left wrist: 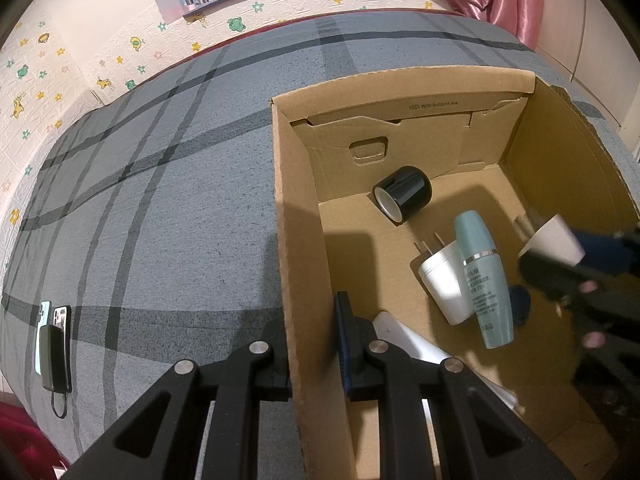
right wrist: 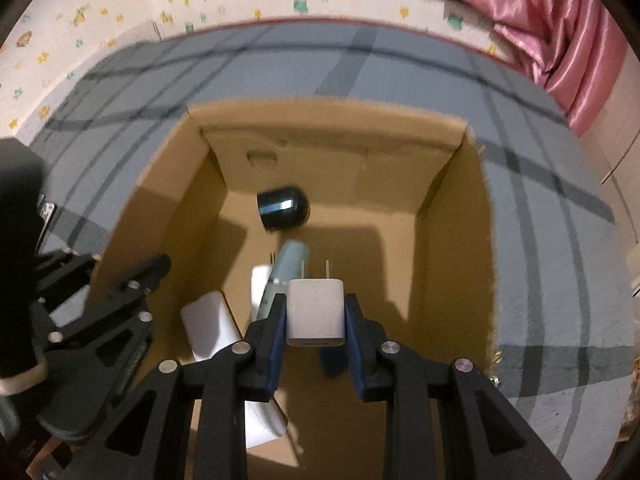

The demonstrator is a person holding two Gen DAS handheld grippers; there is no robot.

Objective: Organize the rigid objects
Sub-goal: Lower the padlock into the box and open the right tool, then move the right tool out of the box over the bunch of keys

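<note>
A: Looking from the left side first, the left tool (left wrist: 312, 344) is pinching the left wall of the cardboard box (left wrist: 298, 240), one finger outside, one inside. That keeps the box from sliding on the bed (left wrist: 160, 200).

B: What is already in the box?

A: A shiny black cap (left wrist: 404, 192) lying on its side, round like a little drum. A smooth teal bottle (left wrist: 482, 280) with a silver ring, lying across a white plug (left wrist: 444, 280) with two metal pins. A flat white block (left wrist: 404, 338) sits near the tool. Off to the right, another white charger (left wrist: 554, 242) comes in, held by the right tool.

B: And from the right side?

A: The right tool (right wrist: 316, 320) is pinching the white charger (right wrist: 316, 312) by its two flat sides, pins pointing away. It is a hard, smooth cube with round corners. It hangs inside the box (right wrist: 452, 240), above the floor, just in front of the teal bottle (right wrist: 280, 276). The black cap (right wrist: 282, 210) is farther back.

B: How should it go down?

A: I think it should be lowered onto the bare brown floor on the right, not onto the bottle. Then let go gently. Hard, smooth things can bounce or roll. The left tool (right wrist: 120, 300) should keep holding the wall.
</note>
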